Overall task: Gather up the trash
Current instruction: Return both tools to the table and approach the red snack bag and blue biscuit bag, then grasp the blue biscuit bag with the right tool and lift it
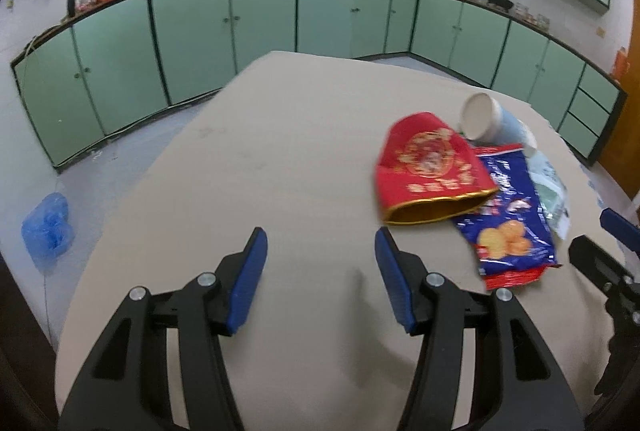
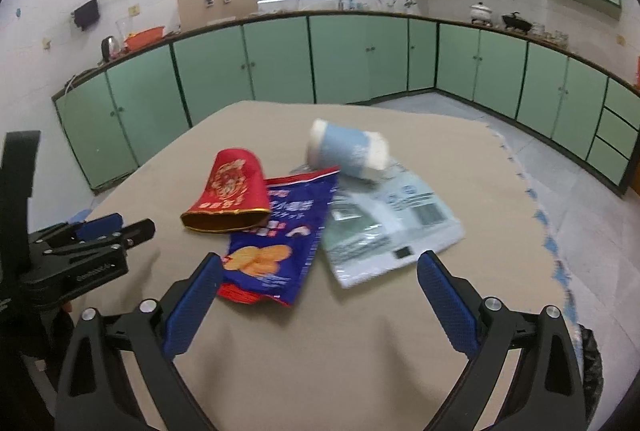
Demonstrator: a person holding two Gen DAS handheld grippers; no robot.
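Right fingers (image 2: 194, 305) straddle blue snack bag (image 2: 276, 243), untouched.

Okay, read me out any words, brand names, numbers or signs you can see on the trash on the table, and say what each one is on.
No text here can be read for certain.
Red paper cup: gold characters and an emblem, too blurred to read.
Blue snack bag: white lettering above a picture of chips, blurred.
Pale plastic bag: printed panels and small print, too small.
Blue and white cup: no lettering visible.
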